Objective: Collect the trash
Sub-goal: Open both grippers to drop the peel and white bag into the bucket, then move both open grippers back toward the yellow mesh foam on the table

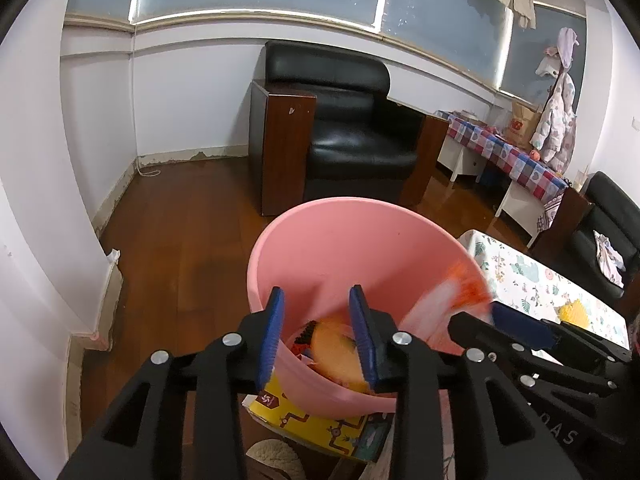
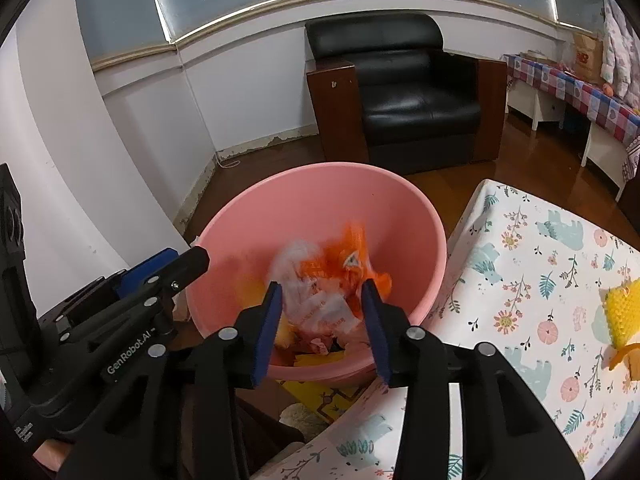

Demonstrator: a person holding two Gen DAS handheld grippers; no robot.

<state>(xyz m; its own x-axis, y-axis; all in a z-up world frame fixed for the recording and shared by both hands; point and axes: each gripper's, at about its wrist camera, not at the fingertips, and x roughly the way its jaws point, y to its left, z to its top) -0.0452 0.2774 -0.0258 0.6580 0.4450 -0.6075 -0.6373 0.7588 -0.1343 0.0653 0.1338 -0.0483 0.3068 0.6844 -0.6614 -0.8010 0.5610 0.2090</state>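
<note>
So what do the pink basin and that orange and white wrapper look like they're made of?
Pink basin: probably moulded plastic, going by its smooth, even, faintly glossy wall. Orange and white wrapper: likely thin printed plastic film, crumpled and partly translucent; blur leaves that open.

Beyond the gripper a black leather armchair stands against the white wall, a bench under a checked cloth runs off to its right, and a floral tablecloth lies just right.
</note>
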